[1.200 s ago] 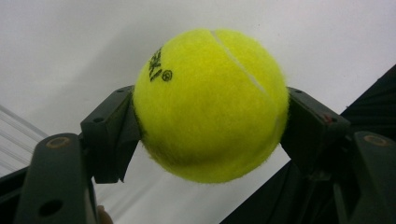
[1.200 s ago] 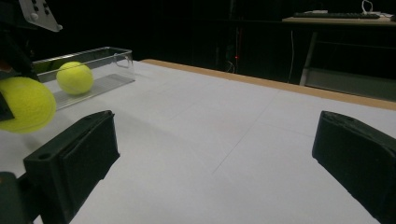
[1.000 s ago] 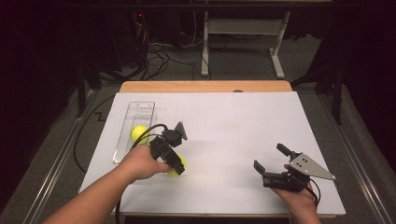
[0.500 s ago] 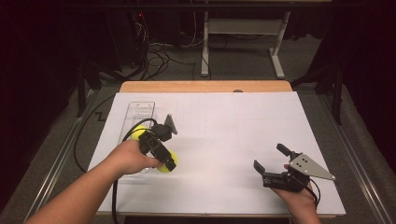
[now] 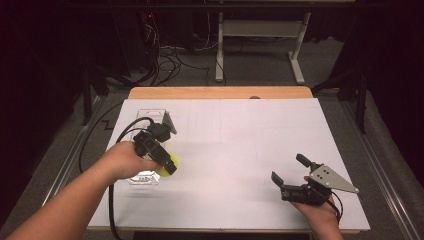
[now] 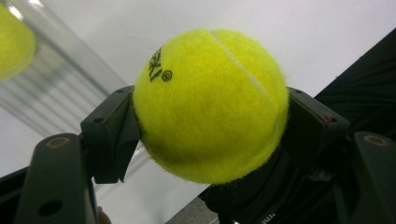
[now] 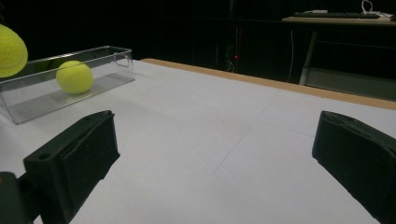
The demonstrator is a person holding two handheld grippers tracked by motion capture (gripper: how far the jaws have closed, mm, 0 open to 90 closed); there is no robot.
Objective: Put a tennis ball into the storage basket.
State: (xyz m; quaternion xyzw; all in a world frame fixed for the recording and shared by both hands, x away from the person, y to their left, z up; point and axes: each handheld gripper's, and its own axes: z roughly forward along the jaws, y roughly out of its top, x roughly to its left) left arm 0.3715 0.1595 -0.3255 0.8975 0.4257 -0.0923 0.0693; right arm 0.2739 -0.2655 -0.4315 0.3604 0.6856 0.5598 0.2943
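Note:
A yellow tennis ball [image 6: 210,105] is clamped between the two black jaws of my left gripper [image 5: 167,164]. In the high view the same ball [image 5: 173,160] hangs at the right side of a clear plastic tray [image 5: 143,179], near its front end. A second tennis ball [image 7: 74,77] lies inside that tray [image 7: 70,95]; the held ball [image 7: 11,51] shows at the left edge of the right gripper view. My right gripper [image 5: 294,170] rests at the table's front right, open, with nothing between its jaws.
White paper [image 5: 240,145] covers the table, with a wooden edge [image 5: 220,92] at the back. A black cable [image 5: 111,200] trails from the left gripper over the front edge. Beyond the table stand a white metal frame [image 5: 260,35] and loose floor cables [image 5: 170,55].
My left gripper has carried the held ball leftward and a little away from me, up to the tray. The right gripper has stayed put.

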